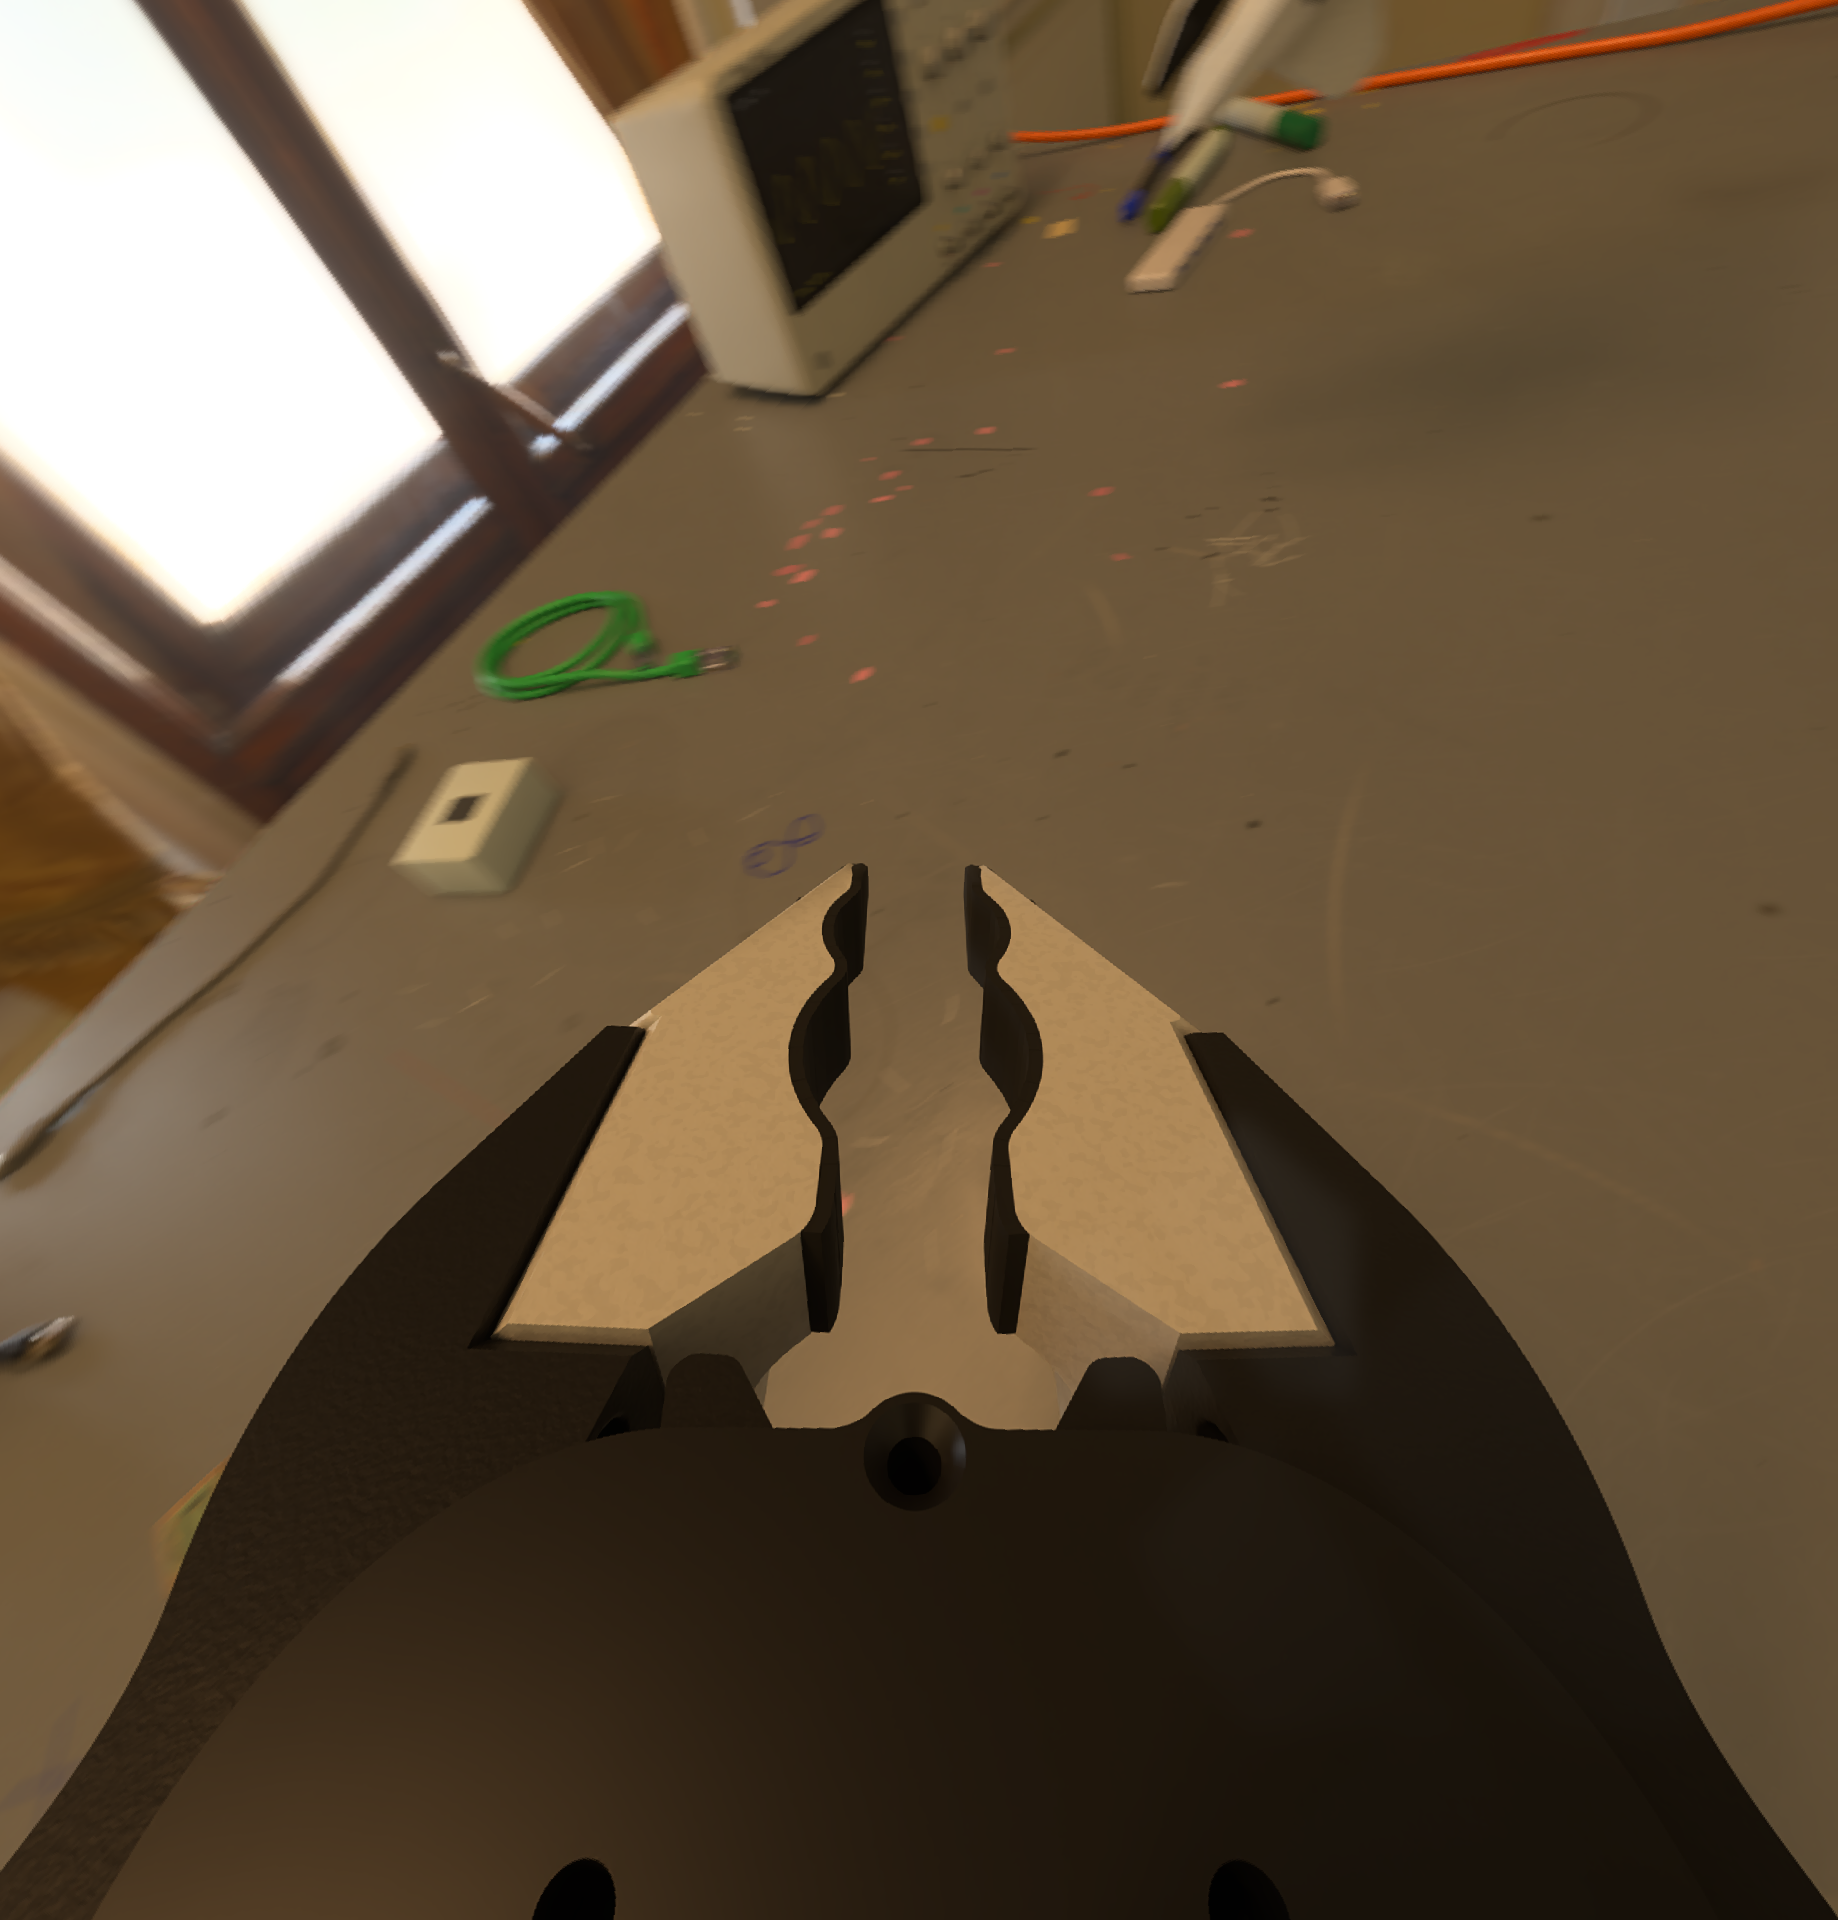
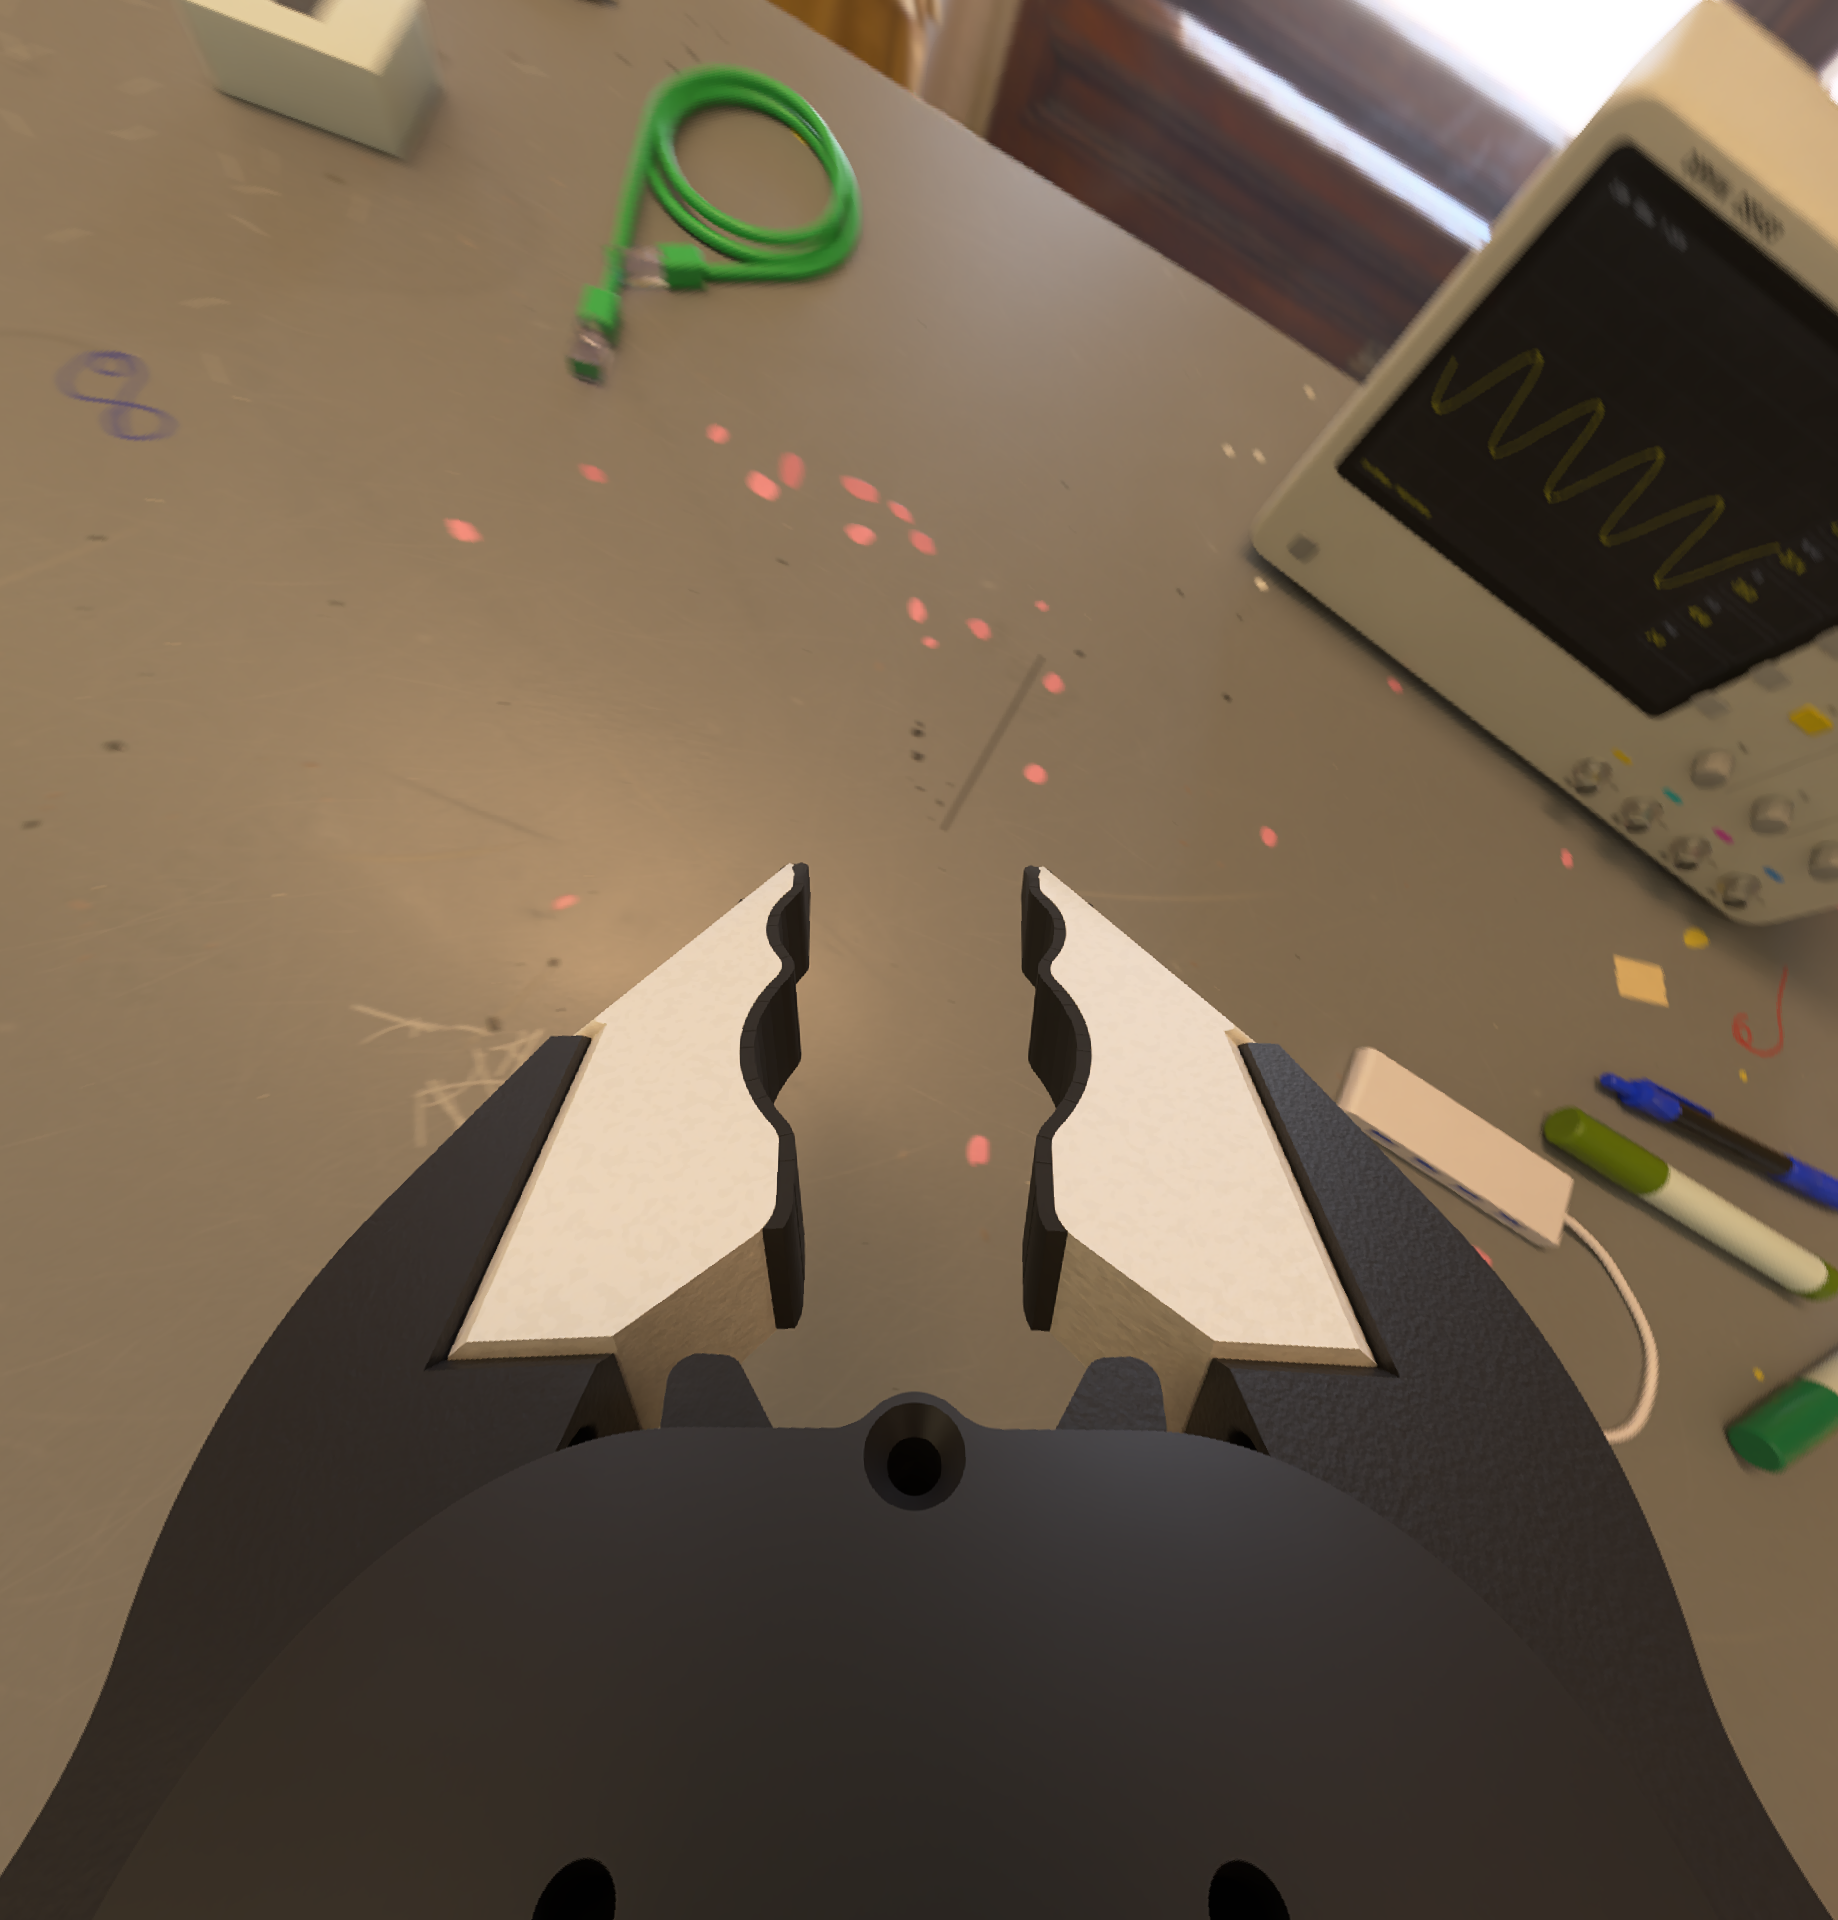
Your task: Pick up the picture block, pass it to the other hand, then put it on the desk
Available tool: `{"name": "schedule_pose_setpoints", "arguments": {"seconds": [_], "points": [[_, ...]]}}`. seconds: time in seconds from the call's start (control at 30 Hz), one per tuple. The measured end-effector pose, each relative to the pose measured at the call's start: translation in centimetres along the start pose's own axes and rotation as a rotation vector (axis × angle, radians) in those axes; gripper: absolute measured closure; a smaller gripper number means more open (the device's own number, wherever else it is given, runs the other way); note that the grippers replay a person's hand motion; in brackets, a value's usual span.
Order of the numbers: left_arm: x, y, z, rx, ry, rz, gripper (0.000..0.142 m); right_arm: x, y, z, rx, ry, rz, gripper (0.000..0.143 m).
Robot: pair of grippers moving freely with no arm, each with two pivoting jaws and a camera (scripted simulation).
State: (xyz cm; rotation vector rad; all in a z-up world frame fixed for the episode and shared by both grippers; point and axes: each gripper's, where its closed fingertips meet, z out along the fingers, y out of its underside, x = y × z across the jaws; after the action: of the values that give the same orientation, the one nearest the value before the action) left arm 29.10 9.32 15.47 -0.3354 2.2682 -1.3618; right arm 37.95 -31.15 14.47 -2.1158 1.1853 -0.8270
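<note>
No picture block shows clearly in either view. A small yellow-green patch [image 1: 190, 1519] peeks out beside my left gripper's body at the lower left; I cannot tell what it is. My left gripper [image 1: 915, 883] hovers over the grey desk [image 1: 1310, 831], its jaws a narrow gap apart with nothing between them. My right gripper [image 2: 915, 883] hovers over the desk [image 2: 375, 675], jaws wider apart and empty. A pale blurred shape [image 1: 1232, 62] hangs above the pens at the top right of the left wrist view; it may be the right gripper.
A beige oscilloscope [image 1: 821, 197] [image 2: 1621, 468] stands at the desk's window side. A coiled green cable [image 1: 572, 644] [image 2: 738, 187] and a white box [image 1: 473, 826] [image 2: 312, 62] lie nearby. Marker pens [image 2: 1694, 1205], a blue pen [image 2: 1736, 1143], a white hub [image 2: 1455, 1143] and an orange cable [image 1: 1517, 62] lie further off.
</note>
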Motion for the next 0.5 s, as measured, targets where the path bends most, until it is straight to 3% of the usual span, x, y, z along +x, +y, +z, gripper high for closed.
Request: {"name": "schedule_pose_setpoints", "arguments": {"seconds": [0.13,0.23,0.33,0.5], "points": [[-5.2,1.4,-4.9,-0.082,-0.099,0.012,0.122,-4.6,-1.0,-2.0,0.108,-0.073,-0.049,0.106],[-9.6,3.7,-7.1,-0.213,-0.164,0.119,0.116,-8.4,-1.4,-2.9,0.168,-0.128,-0.102,0.108],[-13.3,6.8,-7.7,-0.418,-0.142,0.290,0.105,-12.6,-1.4,-3.1,0.209,-0.242,-0.135,0.109],[-17.6,10.9,-6.3,-0.603,0.029,0.456,0.089,-18.3,-0.6,-1.9,0.216,-0.396,-0.221,0.110]]}}
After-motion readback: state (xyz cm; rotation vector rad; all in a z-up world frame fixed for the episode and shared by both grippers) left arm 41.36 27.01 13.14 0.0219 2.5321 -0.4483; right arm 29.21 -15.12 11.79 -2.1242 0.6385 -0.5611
